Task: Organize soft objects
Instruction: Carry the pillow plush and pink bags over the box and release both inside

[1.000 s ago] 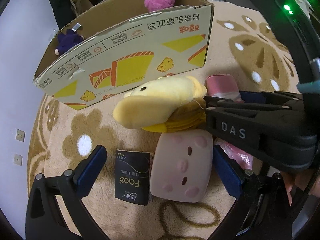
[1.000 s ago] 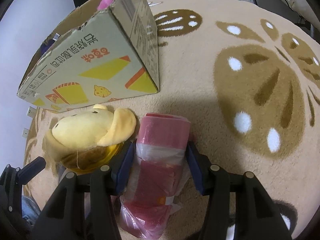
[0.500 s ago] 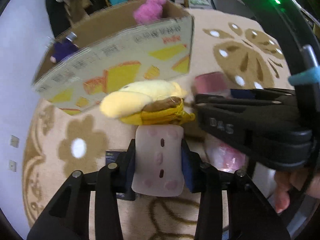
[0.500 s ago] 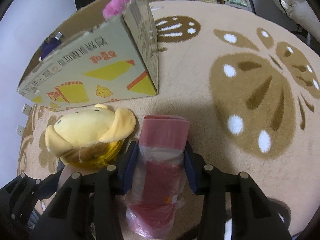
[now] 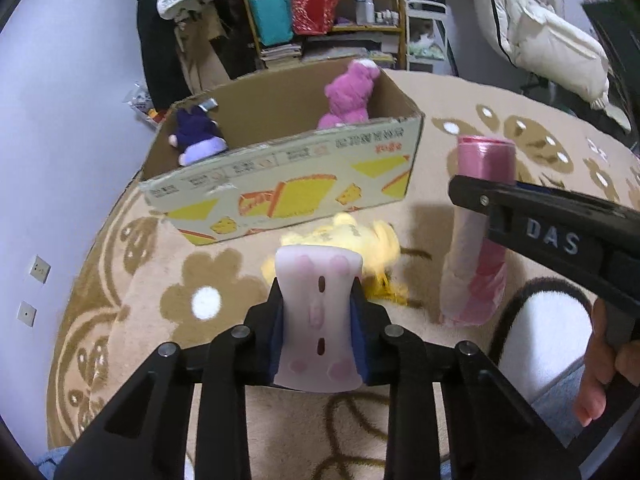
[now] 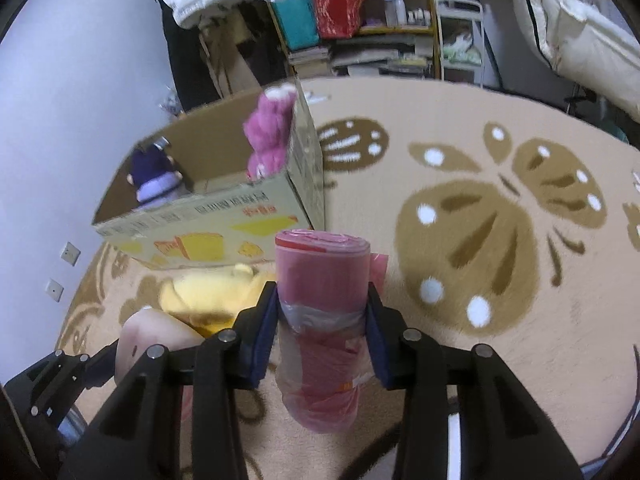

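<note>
Left wrist view: I have the left gripper point(image 5: 318, 316) clamped hard on the pale pink cushion point(image 5: 318, 312), which bulges above and below the pads – a deep squeeze on a soft body. The right gripper point(image 6: 322, 324) grips the pink bag roll point(image 6: 320, 320) around its middle; its jaws have just been closing further on the roll. Both items are off the rug point(image 6: 480, 240), near me and short of the cardboard box point(image 5: 288, 188), which stands at the far left and already holds a purple plush point(image 5: 196, 140) and a pink plush point(image 5: 348, 96). The yellow plush point(image 5: 352, 248) lies on the rug between the grippers and the box.

Risks from here, as I judge them:
- The roll is wrapped in slick film and held at mid-length; a fast swing could let it slide or pivot in the pads.
- The cushion may spring out if grip relaxes.
- The box's near wall stands high – a low approach would strike it and push the box.
</note>
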`<state>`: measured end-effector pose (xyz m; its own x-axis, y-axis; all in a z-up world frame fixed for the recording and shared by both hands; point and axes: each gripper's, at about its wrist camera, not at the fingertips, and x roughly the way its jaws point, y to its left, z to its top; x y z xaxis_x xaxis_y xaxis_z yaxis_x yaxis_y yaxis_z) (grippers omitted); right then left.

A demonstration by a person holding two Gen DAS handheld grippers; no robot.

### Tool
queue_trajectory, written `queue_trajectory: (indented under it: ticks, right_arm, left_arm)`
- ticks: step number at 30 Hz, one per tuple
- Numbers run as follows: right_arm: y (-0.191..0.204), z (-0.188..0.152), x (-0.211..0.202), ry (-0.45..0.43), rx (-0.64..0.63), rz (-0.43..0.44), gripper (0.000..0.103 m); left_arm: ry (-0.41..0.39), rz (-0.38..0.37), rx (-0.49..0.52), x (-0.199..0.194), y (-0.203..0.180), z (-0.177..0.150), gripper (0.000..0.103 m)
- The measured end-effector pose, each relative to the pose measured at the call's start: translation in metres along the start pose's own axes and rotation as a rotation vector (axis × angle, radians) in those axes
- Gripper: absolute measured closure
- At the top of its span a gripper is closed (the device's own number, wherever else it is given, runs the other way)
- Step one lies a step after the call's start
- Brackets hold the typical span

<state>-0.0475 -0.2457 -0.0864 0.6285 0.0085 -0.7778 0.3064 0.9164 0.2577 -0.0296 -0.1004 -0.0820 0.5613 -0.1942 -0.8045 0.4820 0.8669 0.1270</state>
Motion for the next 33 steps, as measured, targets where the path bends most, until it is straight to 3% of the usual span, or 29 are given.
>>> queue_trajectory:
  ticks: [20, 33]
  right_arm:
    - [0.021, 0.011, -0.036, -0.155, -0.056, 0.089, 0.061]
    - [0.042, 0.026, -0.050, -0.247, -0.111, 0.139, 0.064]
  left_arm:
    - [-0.121, 0.057, -0.170, -0.033, 0.056, 0.020, 0.077]
    - [-0.211, 0.142, -0.155, -0.046, 0.064, 0.044, 0.077]
